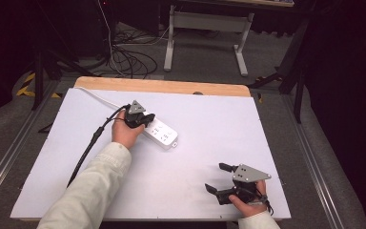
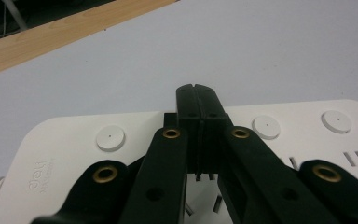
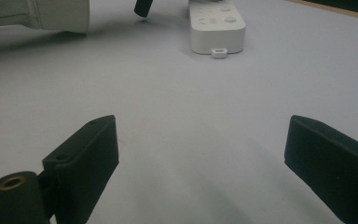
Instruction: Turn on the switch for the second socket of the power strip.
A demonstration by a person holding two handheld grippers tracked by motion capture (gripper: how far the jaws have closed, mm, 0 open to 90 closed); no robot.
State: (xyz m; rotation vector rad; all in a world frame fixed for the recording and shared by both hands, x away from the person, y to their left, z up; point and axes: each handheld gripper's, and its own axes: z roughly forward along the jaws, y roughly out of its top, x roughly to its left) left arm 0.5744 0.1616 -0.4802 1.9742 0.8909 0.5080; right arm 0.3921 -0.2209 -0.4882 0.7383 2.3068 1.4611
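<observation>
We have a white power strip (image 1: 161, 132) lying flat on the white table sheet (image 1: 209, 119), left of centre and nearer the far edge than the near one, set at a slant. Its white cord (image 1: 93, 94) runs off toward the far-left corner, ending near the bare wooden strip (image 1: 162, 86) along the far edge.

Our left gripper (image 1: 143, 119) sits over the cord end of the strip. In the left gripper view the jaws are clenched flat against each other, nothing between them, tips (image 2: 198, 100) poised above the strip's top face (image 2: 74, 140) between two round buttons (image 2: 110, 138) and above the socket slots. We can't tell if the tips actually touch the plastic. Black cable (image 1: 88, 150) trails from this gripper back toward the near-left edge, alongside the pale sleeve (image 1: 93, 191).

Our right gripper (image 1: 219, 177) is by the near-right corner, well apart from the strip, low over the sheet. Jaws released and spread wide; the right gripper view shows bare sheet between the two pads (image 3: 86, 154). The same view has the strip's free end (image 3: 216, 28) far ahead, small tab (image 3: 219, 52) on its end face.
</observation>
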